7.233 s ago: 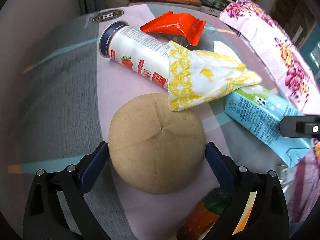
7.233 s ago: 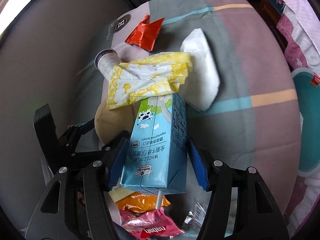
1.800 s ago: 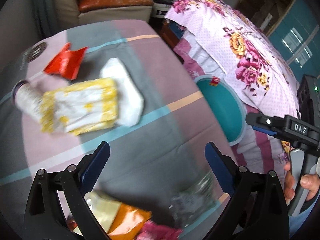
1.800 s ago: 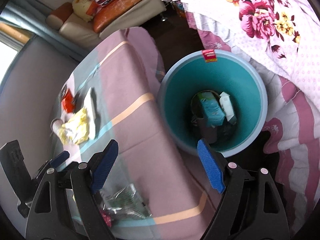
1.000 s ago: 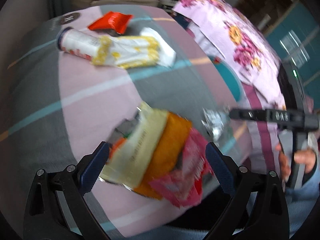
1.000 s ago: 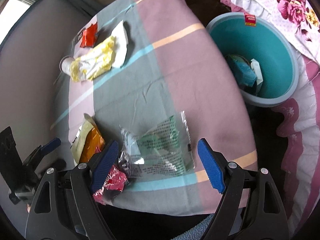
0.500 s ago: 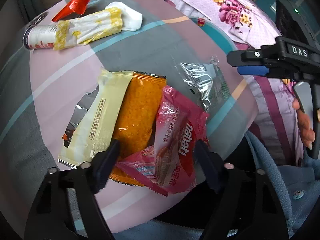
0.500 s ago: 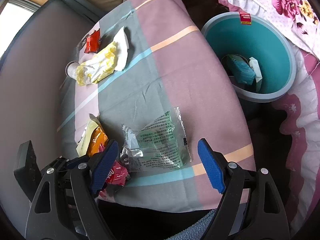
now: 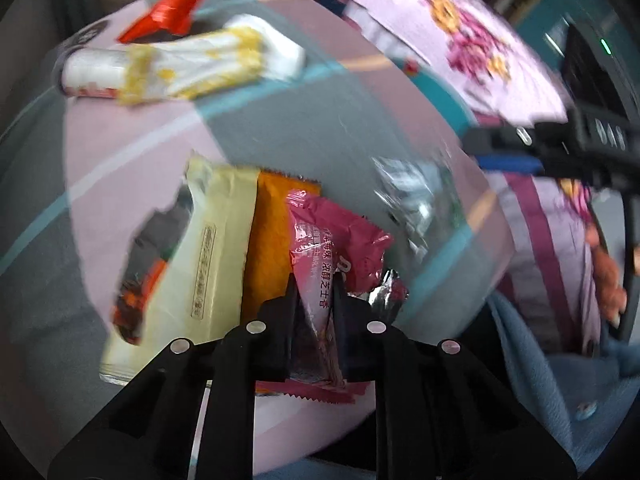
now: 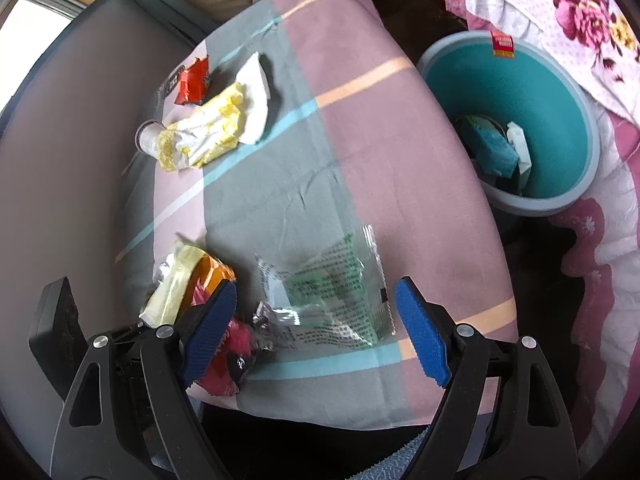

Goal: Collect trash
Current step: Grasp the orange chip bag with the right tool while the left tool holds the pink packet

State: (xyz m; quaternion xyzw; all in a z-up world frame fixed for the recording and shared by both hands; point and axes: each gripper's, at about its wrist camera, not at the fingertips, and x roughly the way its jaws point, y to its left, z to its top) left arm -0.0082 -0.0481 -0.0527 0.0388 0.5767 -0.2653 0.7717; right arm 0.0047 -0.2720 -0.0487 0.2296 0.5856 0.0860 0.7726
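At the far left of your table, the cylindrical snack can (image 10: pixel 147 136) lies on its side, partly under the yellow-and-white wrapper (image 10: pixel 204 134), with the red foil packet (image 10: pixel 194 82) just behind them and the white tissue pack (image 10: pixel 256 96) touching the wrapper's right side. Nearer you, at the table's front left edge, the pale yellow wrapper (image 9: pixel 200 264) lies beside the orange packet (image 9: pixel 268 248), touching it.

Your left gripper (image 9: pixel 316 292) is closing on the pink snack wrapper (image 9: pixel 332 240); the fingers already pinch its lower part between them, and the wrapper's crumpled upper end overlaps the orange packet. The left wrist view is blurred, so finer detail of the grip cannot be read.

Just right of that, the clear wrapper with green print (image 10: pixel 332 292) lies flat on the striped tablecloth (image 10: pixel 360 120). Your right gripper (image 10: pixel 316 328) hangs over it with its blue pads (image 10: pixel 418 334) spread wide on either side, and nothing is held.

Further right, beyond the table's edge and beside the floral bedspread (image 10: pixel 580 20), stands the teal bin (image 10: pixel 560 92). A blue carton (image 10: pixel 490 148) and a white item lie at its bottom.
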